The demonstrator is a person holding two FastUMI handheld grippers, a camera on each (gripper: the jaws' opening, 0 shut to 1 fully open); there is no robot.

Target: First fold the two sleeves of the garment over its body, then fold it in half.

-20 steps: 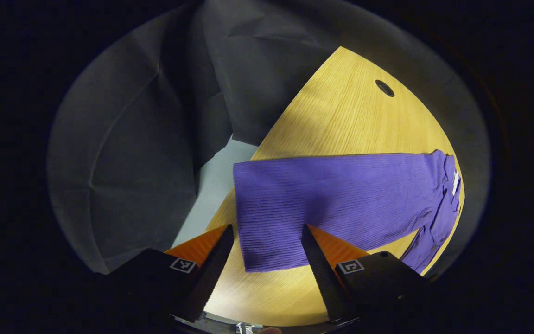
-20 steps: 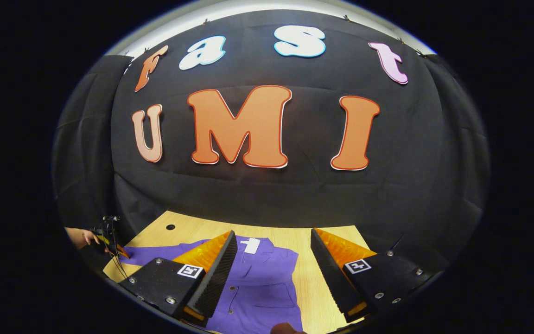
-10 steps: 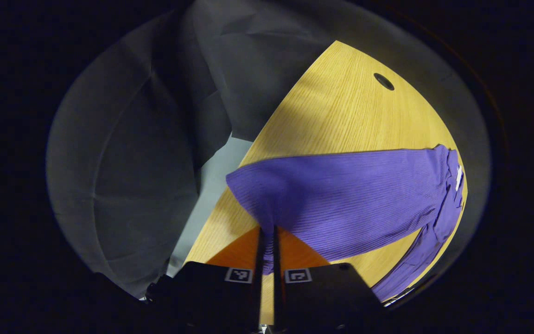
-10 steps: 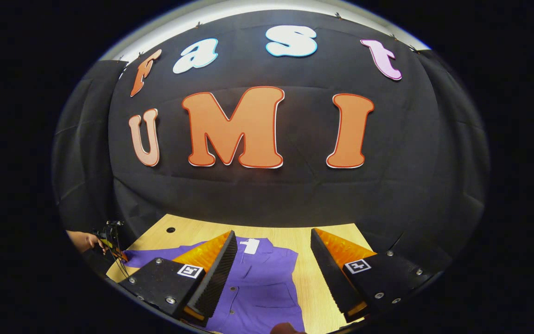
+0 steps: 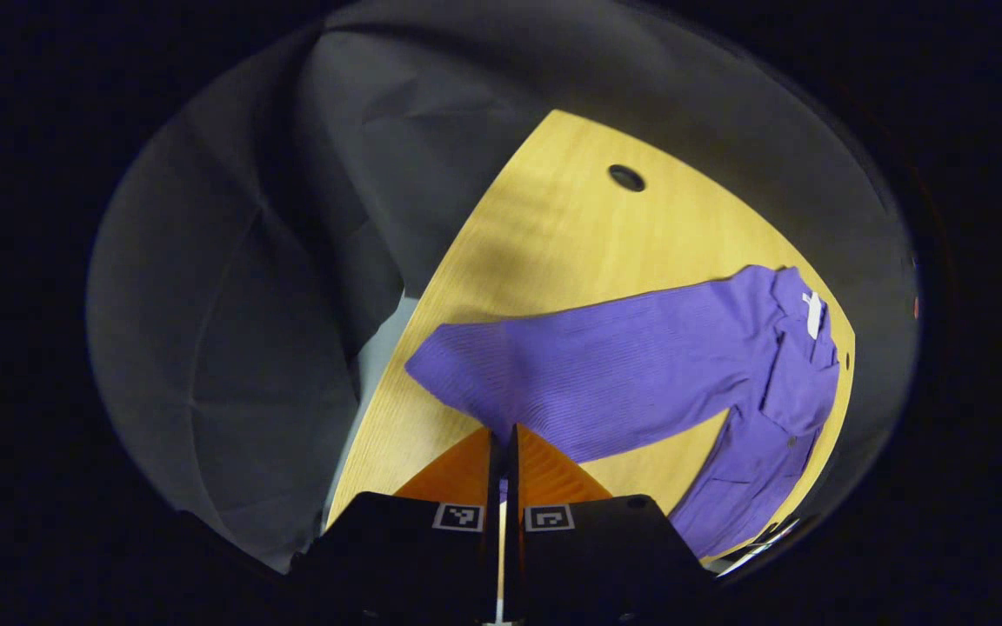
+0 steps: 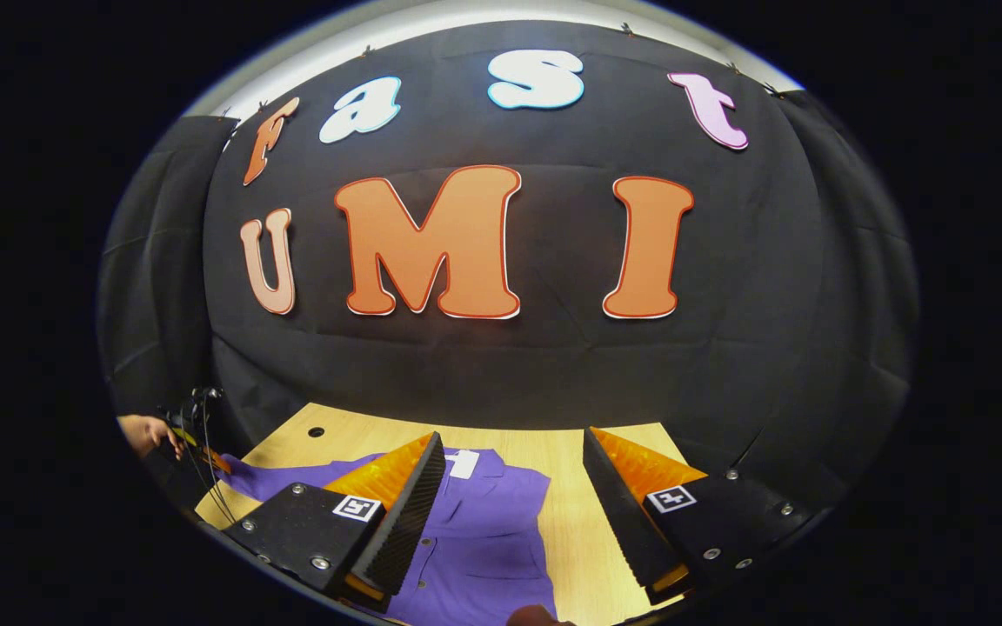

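The purple shirt [image 5: 640, 365] lies on the table [image 5: 553, 243]. The left gripper [image 5: 502, 452] is pinched tight on its sleeve [image 5: 484, 374] cuff at six o'clock, so a sleeve fold seems in hand; next, carry it toward three o'clock over the body. The right gripper [image 6: 510, 487] hangs wide apart, holding nothing.
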